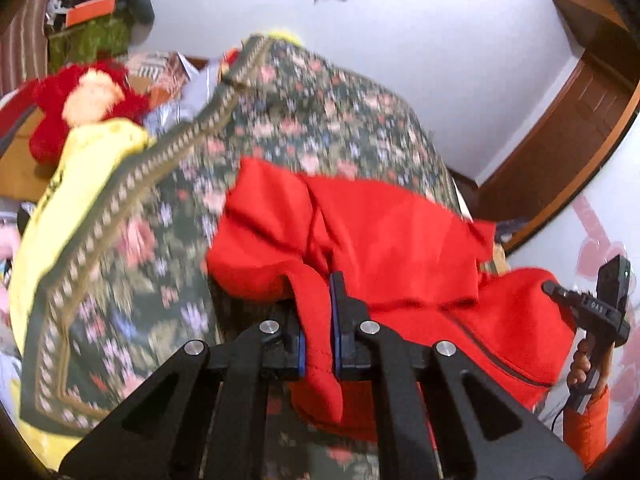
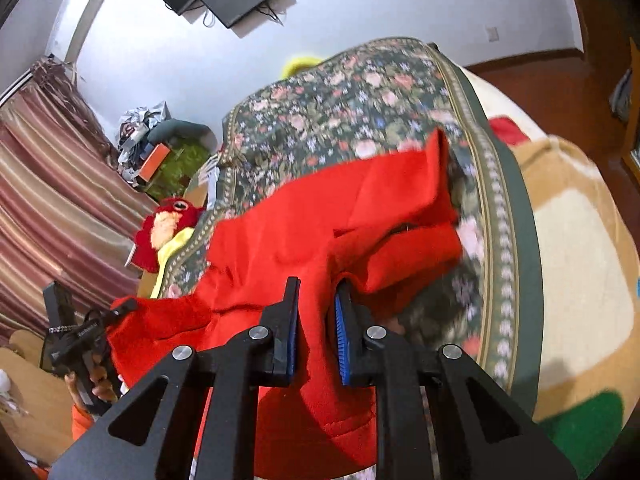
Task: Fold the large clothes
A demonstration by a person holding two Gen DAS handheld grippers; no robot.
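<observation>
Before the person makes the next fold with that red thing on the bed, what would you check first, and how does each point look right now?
1. Left tool has cloth between its pads: ok, closed on an edge of the red garment.
2. Right tool has cloth too: ok, red fabric is pinched between its pads.
3. Both tools hold the same garment: ok, each view shows the other tool at the red cloth.
4. Garment free of snags: cannot tell, its far end is bunched on the floral bedspread.
5. Landing space for the fold: ok, open bedspread lies beyond the garment.
6. Red plush toy out of the way: ok, it sits off the bedspread's edge.
</observation>
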